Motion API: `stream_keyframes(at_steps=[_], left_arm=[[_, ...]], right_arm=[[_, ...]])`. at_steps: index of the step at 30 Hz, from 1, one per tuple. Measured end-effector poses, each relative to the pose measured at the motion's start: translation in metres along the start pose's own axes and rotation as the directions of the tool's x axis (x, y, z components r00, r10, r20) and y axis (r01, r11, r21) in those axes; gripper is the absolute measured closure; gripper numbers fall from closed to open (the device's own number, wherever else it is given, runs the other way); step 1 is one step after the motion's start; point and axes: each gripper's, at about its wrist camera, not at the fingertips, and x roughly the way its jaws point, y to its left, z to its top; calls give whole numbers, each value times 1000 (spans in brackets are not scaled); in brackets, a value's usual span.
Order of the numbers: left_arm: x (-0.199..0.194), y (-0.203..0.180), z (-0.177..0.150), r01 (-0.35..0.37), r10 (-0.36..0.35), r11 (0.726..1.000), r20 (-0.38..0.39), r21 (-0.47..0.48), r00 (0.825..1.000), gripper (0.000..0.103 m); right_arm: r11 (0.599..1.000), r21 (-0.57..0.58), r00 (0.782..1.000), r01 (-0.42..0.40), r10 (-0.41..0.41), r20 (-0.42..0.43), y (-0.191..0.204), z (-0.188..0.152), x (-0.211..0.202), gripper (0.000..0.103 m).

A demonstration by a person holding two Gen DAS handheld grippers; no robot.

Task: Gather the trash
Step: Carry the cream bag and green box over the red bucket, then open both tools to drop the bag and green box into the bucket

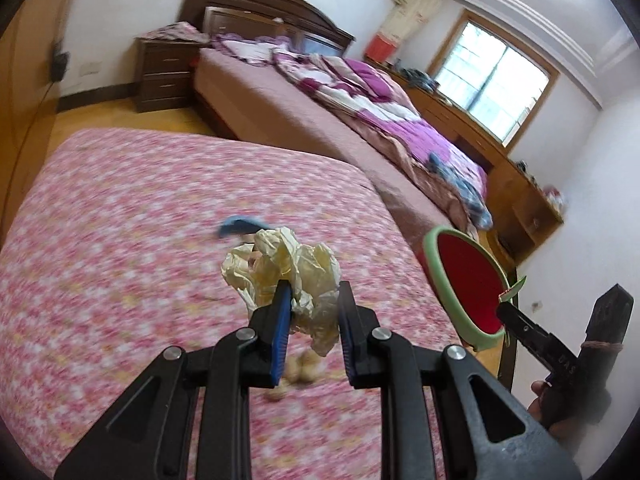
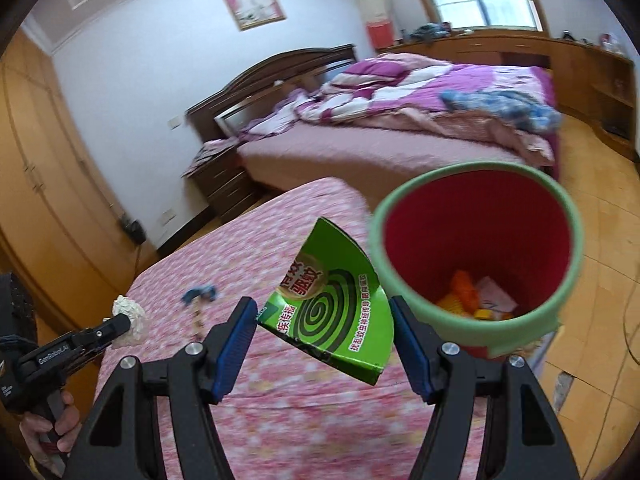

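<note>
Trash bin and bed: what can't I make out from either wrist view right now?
- Trash bin contents: right wrist view shows only orange and pale scraps; its near rim hides the rest.
- Small tan bits on the pink bedspread: motion-blurred in left wrist view, behind the crumpled paper.
- Blue scrap: too blurred to identify.

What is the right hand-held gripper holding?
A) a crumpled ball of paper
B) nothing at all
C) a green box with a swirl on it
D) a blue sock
C: in the right wrist view the right hand-held gripper has the green box with a dark spiral on it between its blue pads, beside the bin; the crumpled paper is in the left hand-held gripper.
</note>
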Motion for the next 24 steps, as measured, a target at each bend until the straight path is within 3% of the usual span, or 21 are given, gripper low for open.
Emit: stream_keyframes(at_steps=[11, 20, 24], left_arm=[[66, -85, 9, 88, -72, 983, -106, 159, 992, 81], [115, -149, 10, 131, -89, 950, -155, 285, 984, 81], [131, -176, 6, 172, -114, 929, -190, 327, 975, 81]], right_arm=[[983, 59, 984, 174, -176, 41, -78, 27, 10, 34], [978, 96, 981, 184, -189, 51, -119, 41, 28, 32], [975, 112, 975, 192, -202, 88, -128, 41, 24, 23]])
